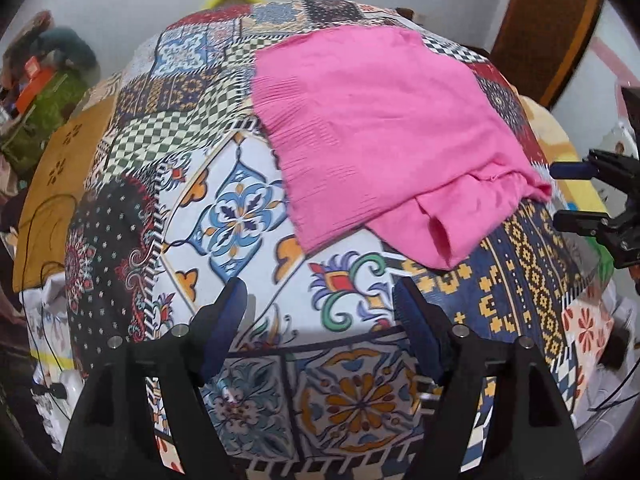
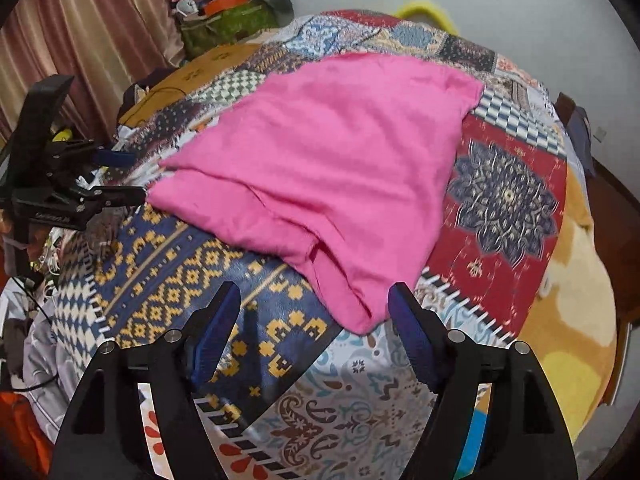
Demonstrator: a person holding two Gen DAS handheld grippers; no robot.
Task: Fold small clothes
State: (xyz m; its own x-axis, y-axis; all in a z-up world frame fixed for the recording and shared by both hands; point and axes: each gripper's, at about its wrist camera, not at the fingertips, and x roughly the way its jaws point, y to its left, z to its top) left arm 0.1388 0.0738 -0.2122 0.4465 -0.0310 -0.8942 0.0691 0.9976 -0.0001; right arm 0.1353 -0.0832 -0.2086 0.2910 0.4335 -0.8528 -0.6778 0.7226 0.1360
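Both jaws released; left gripper and right gripper hover near the pink garment; best pinch its near corners together, lifting evenly.

A matt pink garment of soft woven cloth, finely ribbed along one edge, lies on a patchwork-printed bedcover of smooth, dull fabric. The left gripper and right gripper are matt black plastic with small bright metal pins at the joints and dark blue ridged pads that look rubbery. A glossy brown wooden board stands against the smooth painted wall. Pinkish-brown curtains hang in soft folds with a faint sheen.
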